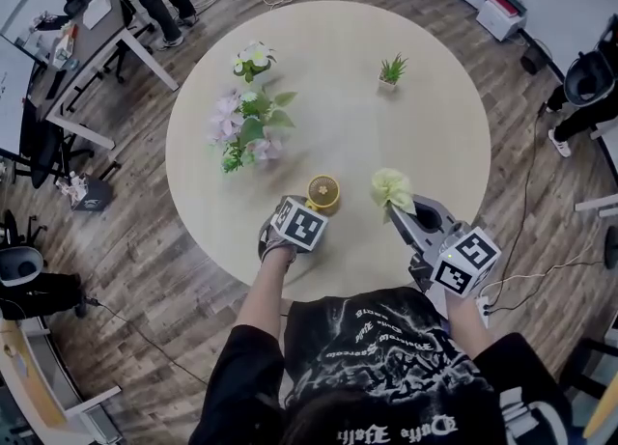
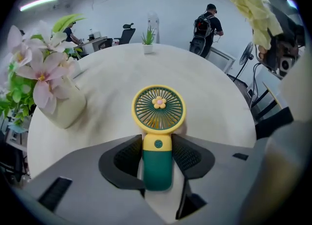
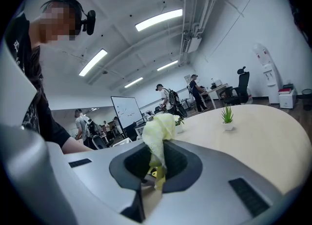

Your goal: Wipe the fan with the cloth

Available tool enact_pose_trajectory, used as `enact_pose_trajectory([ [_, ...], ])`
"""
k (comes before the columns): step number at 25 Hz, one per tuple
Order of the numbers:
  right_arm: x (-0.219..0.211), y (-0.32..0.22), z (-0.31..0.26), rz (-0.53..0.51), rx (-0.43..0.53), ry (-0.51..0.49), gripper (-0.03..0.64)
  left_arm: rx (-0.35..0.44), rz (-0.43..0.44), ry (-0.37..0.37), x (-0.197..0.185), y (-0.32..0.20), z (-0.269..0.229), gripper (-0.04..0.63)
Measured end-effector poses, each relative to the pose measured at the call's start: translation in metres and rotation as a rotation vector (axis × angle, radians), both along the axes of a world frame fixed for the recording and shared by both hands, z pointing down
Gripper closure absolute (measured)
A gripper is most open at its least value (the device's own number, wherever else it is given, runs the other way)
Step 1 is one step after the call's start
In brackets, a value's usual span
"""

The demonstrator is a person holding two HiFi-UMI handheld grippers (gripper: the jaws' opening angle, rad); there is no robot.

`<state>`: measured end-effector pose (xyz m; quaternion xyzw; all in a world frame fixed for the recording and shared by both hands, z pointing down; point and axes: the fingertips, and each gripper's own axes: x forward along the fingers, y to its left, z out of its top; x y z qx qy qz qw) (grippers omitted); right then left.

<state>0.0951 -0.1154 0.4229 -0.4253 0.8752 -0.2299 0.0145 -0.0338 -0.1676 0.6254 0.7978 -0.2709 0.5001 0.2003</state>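
A small hand fan with a yellow round head (image 2: 158,108) and a green handle (image 2: 157,165) sits between the jaws of my left gripper (image 2: 157,158), which is shut on the handle. In the head view the fan (image 1: 323,191) is low over the near part of the round table (image 1: 435,125), just beyond the left gripper (image 1: 311,213). My right gripper (image 1: 404,209) is shut on a pale yellow-green cloth (image 1: 392,187), held up to the right of the fan and apart from it. The cloth (image 3: 158,131) sticks up bunched from the right gripper (image 3: 156,163).
A vase of pink flowers (image 1: 246,125) stands left of the fan, close beside it in the left gripper view (image 2: 63,104). A white flower pot (image 1: 253,59) and a small green plant (image 1: 391,71) stand farther back. Desks, chairs and people surround the table.
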Motion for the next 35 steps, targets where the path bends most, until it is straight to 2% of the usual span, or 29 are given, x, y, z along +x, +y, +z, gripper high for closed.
enact_pose_trajectory([
  [3, 0.0, 0.0, 0.003, 0.01, -0.007, 0.009, 0.577, 0.019, -0.047, 0.022, -0.003, -0.001, -0.001, 0.36],
  [6, -0.001, -0.002, 0.006, 0.018, -0.01, 0.023, 0.577, 0.022, -0.108, 0.07, -0.007, -0.002, -0.004, 0.271],
  [8, -0.001, -0.002, 0.006, 0.029, -0.01, 0.033, 0.577, 0.071, -0.142, 0.11, -0.008, -0.007, -0.014, 0.258],
  [10, 0.0, -0.003, 0.006, 0.045, -0.004, 0.046, 0.577, 0.114, -0.155, 0.182, -0.004, -0.011, -0.03, 0.254],
  [16, 0.007, -0.008, 0.005, 0.131, 0.012, 0.089, 0.577, 0.168, -0.243, 0.39, -0.004, -0.009, -0.083, 0.248],
  [21, 0.014, -0.012, 0.001, 0.211, 0.045, 0.127, 0.577, 0.252, -0.331, 0.579, -0.019, -0.002, -0.132, 0.247],
  [28, 0.019, -0.006, 0.014, 0.292, 0.075, 0.25, 0.575, 0.418, -0.462, 0.677, -0.068, 0.022, -0.173, 0.247],
  [31, 0.016, 0.004, 0.026, 0.306, 0.074, 0.321, 0.575, 0.466, -0.466, 0.636, -0.087, 0.036, -0.174, 0.247],
  [35, 0.011, 0.012, 0.039, 0.321, 0.052, 0.361, 0.575, 0.468, -0.419, 0.596, -0.095, 0.045, -0.169, 0.247],
])
